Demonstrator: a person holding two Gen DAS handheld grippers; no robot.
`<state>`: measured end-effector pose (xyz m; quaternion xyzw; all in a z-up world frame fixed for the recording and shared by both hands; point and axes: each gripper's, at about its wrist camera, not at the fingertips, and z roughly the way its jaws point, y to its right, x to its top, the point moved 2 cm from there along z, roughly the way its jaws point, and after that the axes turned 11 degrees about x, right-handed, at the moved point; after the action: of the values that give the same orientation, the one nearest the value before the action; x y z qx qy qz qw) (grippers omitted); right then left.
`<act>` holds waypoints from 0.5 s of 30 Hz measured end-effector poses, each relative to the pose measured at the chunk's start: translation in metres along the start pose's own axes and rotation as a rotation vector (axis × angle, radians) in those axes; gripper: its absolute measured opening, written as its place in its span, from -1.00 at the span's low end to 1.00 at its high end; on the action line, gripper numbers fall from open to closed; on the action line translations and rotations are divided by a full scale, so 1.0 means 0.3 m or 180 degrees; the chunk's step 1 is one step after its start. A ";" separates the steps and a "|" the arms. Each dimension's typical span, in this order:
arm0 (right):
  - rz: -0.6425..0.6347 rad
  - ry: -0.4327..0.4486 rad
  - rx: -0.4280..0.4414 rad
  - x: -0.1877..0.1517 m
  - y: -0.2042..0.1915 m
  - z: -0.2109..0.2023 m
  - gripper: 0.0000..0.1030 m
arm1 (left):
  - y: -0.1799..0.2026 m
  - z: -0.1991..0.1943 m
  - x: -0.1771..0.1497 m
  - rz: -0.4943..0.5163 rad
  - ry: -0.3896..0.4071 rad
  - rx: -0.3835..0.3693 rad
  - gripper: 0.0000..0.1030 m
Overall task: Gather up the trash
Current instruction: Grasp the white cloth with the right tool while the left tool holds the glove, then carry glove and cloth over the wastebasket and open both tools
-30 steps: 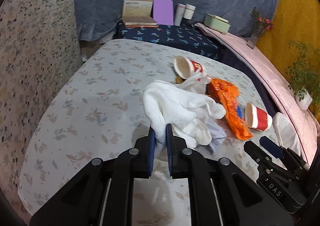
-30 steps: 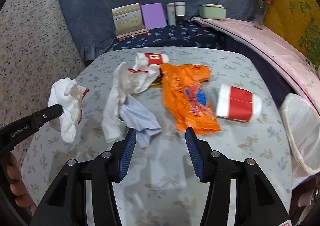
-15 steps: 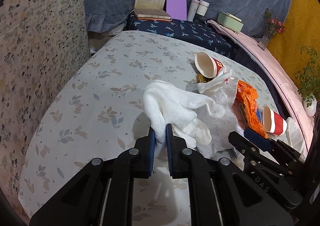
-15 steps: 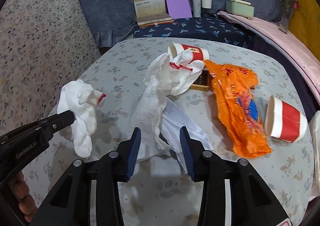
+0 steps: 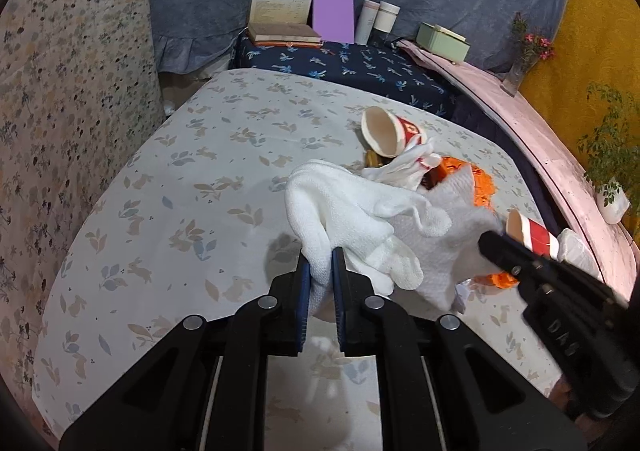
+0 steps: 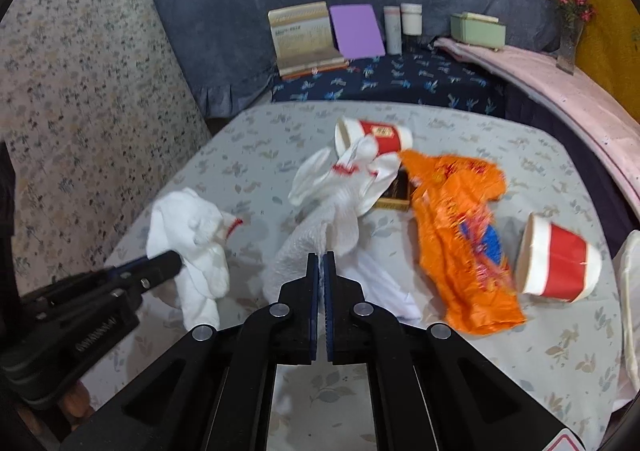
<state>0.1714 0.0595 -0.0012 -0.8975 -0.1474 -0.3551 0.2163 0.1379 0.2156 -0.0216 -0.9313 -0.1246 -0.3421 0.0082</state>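
Observation:
My left gripper (image 5: 320,255) is shut on a white knit glove (image 5: 340,207) and holds it above the table; it shows at the left of the right wrist view (image 6: 192,247). My right gripper (image 6: 321,257) is shut on a white paper towel (image 6: 316,235) in the trash pile. Beside it lie a second white glove (image 6: 352,171), an orange wrapper (image 6: 460,235), a small dark box (image 6: 396,191), a red and white paper cup (image 6: 376,133) at the back and another cup (image 6: 560,263) at the right.
The table has a leaf-print cloth (image 5: 192,187). A white bag or bin rim (image 6: 630,291) sits at the right edge. Books, a purple card (image 5: 334,13), bottles and a green box (image 5: 442,41) stand on a dark bench behind. A pink ledge (image 6: 560,91) runs along the right.
My right gripper moved left and forward onto the paper towel and shut on it. My left gripper kept its hold on the glove.

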 end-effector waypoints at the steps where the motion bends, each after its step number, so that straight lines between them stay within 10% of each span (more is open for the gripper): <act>1: 0.0006 0.0069 -0.0016 0.015 0.008 -0.031 -0.95 | 0.015 -0.010 0.002 0.0020 0.0018 -0.0015 -0.80; 15: 0.0211 0.0686 -0.0461 0.075 0.234 -0.397 -0.95 | 0.309 -0.142 0.013 0.0415 0.0219 -0.0314 -0.80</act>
<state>0.1481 -0.0573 0.0726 -0.8717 -0.0676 -0.4518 0.1771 0.1357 0.1223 0.0200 -0.9244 -0.0463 -0.3784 -0.0112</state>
